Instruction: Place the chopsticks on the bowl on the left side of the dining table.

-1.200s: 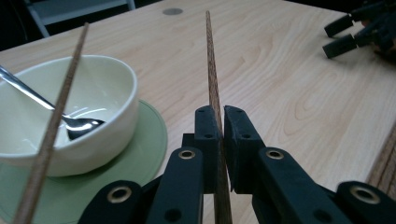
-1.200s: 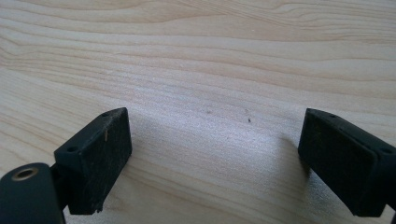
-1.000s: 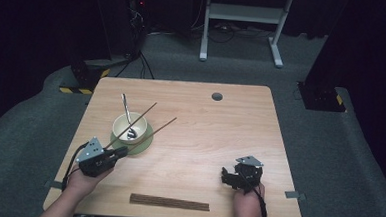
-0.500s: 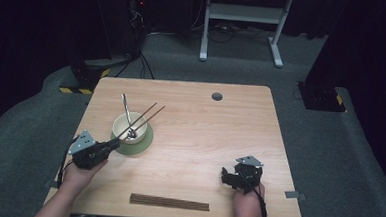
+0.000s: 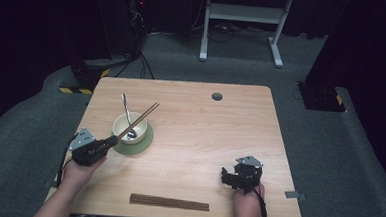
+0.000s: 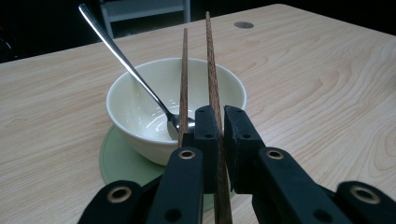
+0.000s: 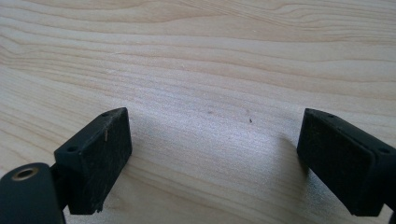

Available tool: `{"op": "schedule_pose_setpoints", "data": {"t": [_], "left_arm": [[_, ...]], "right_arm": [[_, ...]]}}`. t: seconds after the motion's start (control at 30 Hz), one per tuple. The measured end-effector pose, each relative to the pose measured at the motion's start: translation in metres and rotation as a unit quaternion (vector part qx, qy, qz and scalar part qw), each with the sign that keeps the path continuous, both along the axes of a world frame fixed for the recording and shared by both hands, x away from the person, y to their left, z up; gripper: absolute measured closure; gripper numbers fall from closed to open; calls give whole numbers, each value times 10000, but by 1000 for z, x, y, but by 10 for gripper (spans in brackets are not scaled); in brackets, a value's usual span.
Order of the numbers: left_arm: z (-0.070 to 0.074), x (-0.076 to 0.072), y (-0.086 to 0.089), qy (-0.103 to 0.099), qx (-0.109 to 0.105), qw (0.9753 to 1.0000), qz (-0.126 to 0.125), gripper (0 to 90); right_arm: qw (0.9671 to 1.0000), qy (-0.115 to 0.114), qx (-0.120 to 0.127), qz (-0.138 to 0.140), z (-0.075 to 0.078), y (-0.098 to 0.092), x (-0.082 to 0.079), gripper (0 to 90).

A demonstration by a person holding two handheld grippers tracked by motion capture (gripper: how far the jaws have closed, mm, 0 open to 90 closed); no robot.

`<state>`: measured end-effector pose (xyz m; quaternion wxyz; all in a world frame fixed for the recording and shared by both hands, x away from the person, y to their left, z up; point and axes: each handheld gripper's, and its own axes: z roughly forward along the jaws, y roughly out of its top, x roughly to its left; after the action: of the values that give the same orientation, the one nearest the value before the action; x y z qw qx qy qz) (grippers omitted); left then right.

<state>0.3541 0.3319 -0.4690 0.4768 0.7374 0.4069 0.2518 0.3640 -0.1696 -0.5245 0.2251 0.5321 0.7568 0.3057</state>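
Note:
A cream bowl [image 5: 130, 127] stands on a green coaster [image 5: 141, 145] at the table's left, with a metal spoon [image 5: 125, 106] leaning in it. My left gripper [image 5: 110, 142] sits just front-left of the bowl, shut on a pair of brown chopsticks [image 5: 139, 118] that slant over the rim. In the left gripper view, one chopstick [image 6: 214, 88] runs between the jaws of the gripper [image 6: 222, 122]. The other [image 6: 184, 79] lies against the left jaw's outer side, above the bowl [image 6: 135, 112] and spoon [image 6: 126, 65]. My right gripper [image 5: 227, 176] [image 7: 215, 154] rests open on bare wood at the front right.
A bundle of several brown chopsticks [image 5: 170, 202] lies flat along the table's front edge between the hands. A dark round grommet [image 5: 216, 96] sits near the far edge. Bare wood [image 5: 214, 139] lies between the bowl and the right gripper.
My left gripper has drawn back to the left with the chopsticks. Their tips, spread apart before, now lie close together over the bowl. The right gripper has stayed put.

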Motion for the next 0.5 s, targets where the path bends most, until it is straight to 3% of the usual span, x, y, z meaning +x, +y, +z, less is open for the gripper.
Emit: {"op": "schedule_pose_setpoints", "data": {"t": [0.33,0.5], "left_arm": [[-3,0,-5,99,306,9994,142,842],[-4,3,-3,138,235,9994,223,841]], "right_arm": [[10000,-2,-6,-7,0,0,0,100],[10000,-5,-11,6,0,0,0,100]]}}
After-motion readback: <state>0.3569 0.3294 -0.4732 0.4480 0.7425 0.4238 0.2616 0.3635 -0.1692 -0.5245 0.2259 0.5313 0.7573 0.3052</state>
